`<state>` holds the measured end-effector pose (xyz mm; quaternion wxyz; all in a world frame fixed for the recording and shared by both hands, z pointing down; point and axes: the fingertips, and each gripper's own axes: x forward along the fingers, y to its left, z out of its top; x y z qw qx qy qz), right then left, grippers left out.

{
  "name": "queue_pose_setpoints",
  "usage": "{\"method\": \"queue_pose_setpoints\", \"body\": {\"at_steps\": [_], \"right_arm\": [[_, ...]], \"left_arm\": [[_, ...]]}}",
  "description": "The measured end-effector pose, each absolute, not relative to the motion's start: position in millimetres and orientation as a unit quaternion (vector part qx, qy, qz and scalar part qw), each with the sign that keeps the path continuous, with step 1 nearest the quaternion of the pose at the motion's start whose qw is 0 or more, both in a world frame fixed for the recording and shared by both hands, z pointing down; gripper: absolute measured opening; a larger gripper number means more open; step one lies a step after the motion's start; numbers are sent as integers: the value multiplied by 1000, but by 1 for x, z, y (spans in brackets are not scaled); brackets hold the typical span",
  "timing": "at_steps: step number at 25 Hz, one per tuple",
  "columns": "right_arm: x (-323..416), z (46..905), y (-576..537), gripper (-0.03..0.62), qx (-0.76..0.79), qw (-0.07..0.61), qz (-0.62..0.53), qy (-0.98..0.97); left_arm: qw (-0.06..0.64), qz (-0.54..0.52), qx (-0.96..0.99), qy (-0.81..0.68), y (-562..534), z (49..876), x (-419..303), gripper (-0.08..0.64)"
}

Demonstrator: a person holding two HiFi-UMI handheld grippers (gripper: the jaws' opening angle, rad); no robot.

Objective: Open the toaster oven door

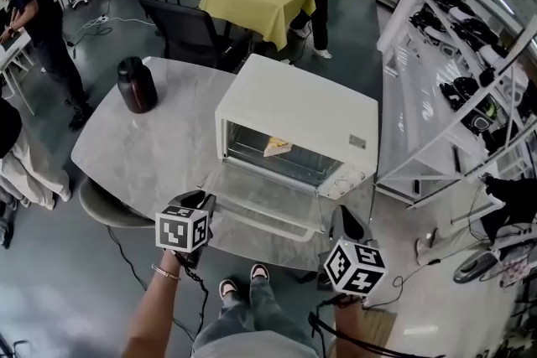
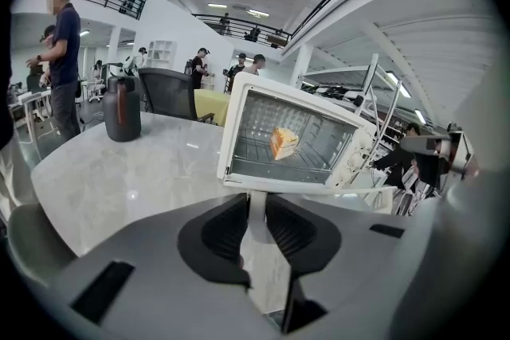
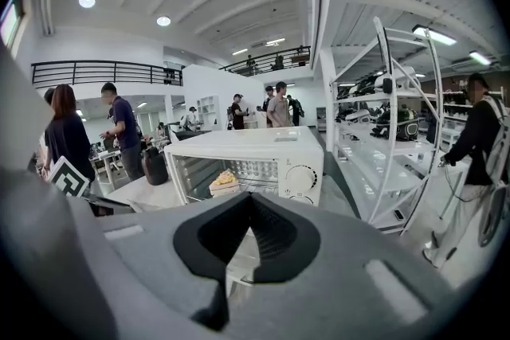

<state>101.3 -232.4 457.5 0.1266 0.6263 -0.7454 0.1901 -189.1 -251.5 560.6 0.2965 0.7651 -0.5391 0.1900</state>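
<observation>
A white toaster oven (image 1: 294,109) stands on the marble table (image 1: 143,147). Its glass door (image 1: 268,201) is swung down flat toward me, and a slice of bread (image 1: 277,147) lies on the rack inside. My left gripper (image 1: 201,201) is at the door's front left corner. In the left gripper view the jaws are closed on the white door handle (image 2: 256,211), with the oven (image 2: 235,131) and bread (image 2: 282,143) beyond. My right gripper (image 1: 346,218) hovers by the door's front right corner. In the right gripper view (image 3: 250,199) its tips meet with nothing between them, facing the oven (image 3: 263,143).
A dark jug (image 1: 136,84) stands at the table's far left. Behind the table are a black chair (image 1: 189,29) and a yellow-covered table (image 1: 256,0). White shelving (image 1: 436,96) runs close along the right. Several people stand around the room.
</observation>
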Motion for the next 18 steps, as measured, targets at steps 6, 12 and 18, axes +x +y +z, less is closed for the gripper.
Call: {"method": "queue_pose_setpoints", "body": {"at_steps": [6, 12, 18], "right_arm": [[91, 467, -236, 5, 618, 136, 195, -750], [79, 476, -241, 5, 607, 144, 202, -755], [70, 485, -247, 5, 602, 151, 208, -756]], "left_arm": [[303, 194, 767, -532, -243, 572, -190, 74], [313, 193, 765, -528, -234, 584, -192, 75], [319, 200, 763, -526, -227, 598, -194, 75]]}}
